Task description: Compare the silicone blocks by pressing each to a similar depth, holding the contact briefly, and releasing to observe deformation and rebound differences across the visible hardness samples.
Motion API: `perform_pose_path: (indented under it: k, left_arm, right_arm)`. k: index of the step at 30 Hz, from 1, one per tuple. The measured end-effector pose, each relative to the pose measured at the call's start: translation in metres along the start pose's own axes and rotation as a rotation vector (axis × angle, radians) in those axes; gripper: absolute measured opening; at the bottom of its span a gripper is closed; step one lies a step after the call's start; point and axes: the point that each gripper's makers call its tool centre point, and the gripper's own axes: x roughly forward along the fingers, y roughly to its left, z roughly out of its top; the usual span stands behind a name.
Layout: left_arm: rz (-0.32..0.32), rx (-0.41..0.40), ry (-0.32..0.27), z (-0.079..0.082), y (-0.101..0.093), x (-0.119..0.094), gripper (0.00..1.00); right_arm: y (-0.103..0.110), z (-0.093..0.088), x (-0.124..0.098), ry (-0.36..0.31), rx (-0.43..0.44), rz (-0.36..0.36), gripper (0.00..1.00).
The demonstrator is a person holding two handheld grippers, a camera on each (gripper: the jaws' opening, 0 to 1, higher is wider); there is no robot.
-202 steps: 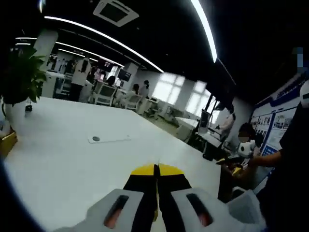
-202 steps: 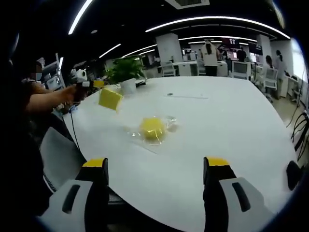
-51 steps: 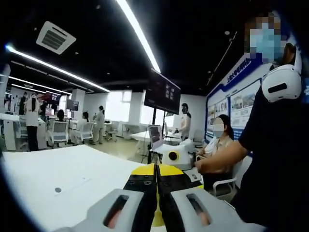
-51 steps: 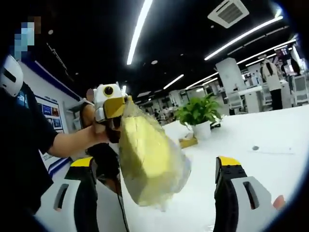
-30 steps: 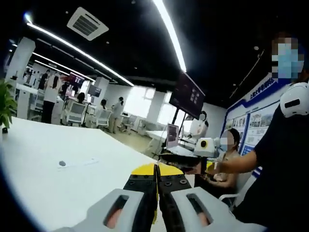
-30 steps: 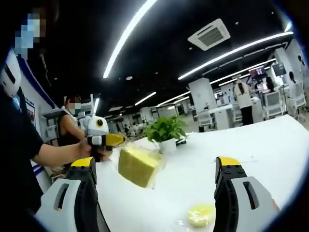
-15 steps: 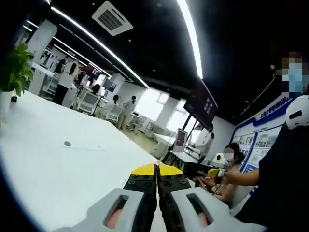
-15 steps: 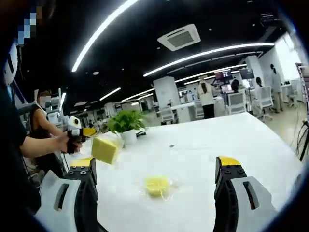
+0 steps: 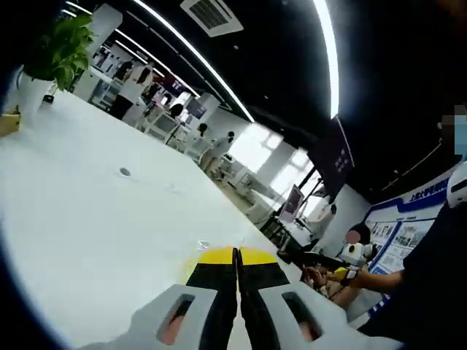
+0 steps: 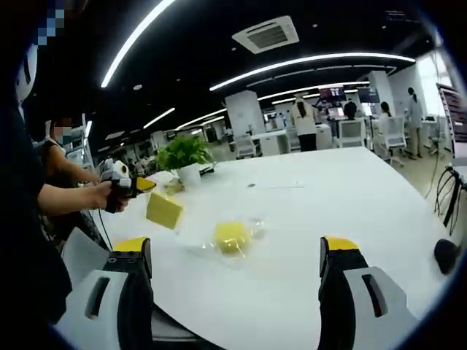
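A large white table (image 10: 350, 197) occupies an open office under long ceiling light strips; in the left gripper view the same table (image 9: 87, 219) stretches away to the far left, where a potted plant (image 9: 55, 51) stands at its edge. In the right gripper view the potted plant (image 10: 184, 157) stands on the far left part of the tabletop, with people and desks beyond it. The right gripper (image 10: 237, 292) rises from the near edge of its view with its two yellow-tipped jaws spread wide apart and nothing between them. The left gripper (image 9: 236, 281) has its jaws pressed together, only a thin dark seam showing between them; a sliver of yellow shows below the tips, too small to identify. In the right gripper view that left gripper (image 10: 139, 186) appears at far left in a person's hand (image 10: 106, 195), pinching a yellow silicone block (image 10: 163, 210) in clear wrap by its upper corner — the block hangs tilted above the table, near its left edge. A second yellow silicone block (image 10: 232, 236), rounder and lying in crinkled clear wrap, rests on the tabletop near the middle, just right of the hanging one and apart from it. A small dark rounded object (image 10: 446, 255) sits at the near right edge of the table.
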Motion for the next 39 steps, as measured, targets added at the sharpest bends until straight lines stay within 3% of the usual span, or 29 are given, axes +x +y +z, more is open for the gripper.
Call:
perform_pose_path:
  k: [4, 6, 12, 18, 24, 31, 36, 39]
  left_arm:
    - [0.052, -0.048, 0.009, -0.015, 0.024, -0.004, 0.0]
    - [0.038, -0.138, -0.062, -0.006, 0.029, -0.009, 0.0]
    - [0.113, -0.142, -0.096, 0.01, 0.069, -0.018, 0.0]
    - [0.189, -0.134, -0.075, 0.012, 0.107, -0.011, 0.0]
    - [0.217, -0.146, -0.024, 0.002, 0.131, 0.002, 0.0]
    - [0.197, -0.145, 0.003, -0.002, 0.147, 0.005, 0.0]
    - [0.158, -0.175, 0.032, -0.007, 0.152, 0.004, 0.0]
    - [0.172, -0.148, 0.061, -0.013, 0.157, 0.005, 0.0]
  right_arm:
    - [0.006, -0.005, 0.0, 0.03, 0.011, 0.026, 0.86]
    - [0.007, -0.008, -0.002, 0.039, 0.01, 0.026, 0.85]
    - [0.006, -0.01, -0.002, 0.045, 0.027, 0.028, 0.84]
    - [0.006, -0.013, 0.002, 0.056, 0.051, 0.028, 0.83]
    - [0.013, -0.016, 0.006, 0.072, 0.06, 0.035, 0.83]
    - [0.017, -0.02, 0.009, 0.097, 0.074, 0.034, 0.83]
    - [0.017, -0.016, 0.011, 0.084, 0.078, 0.031, 0.83]
    - [0.021, -0.012, 0.013, 0.06, 0.109, 0.043, 0.83]
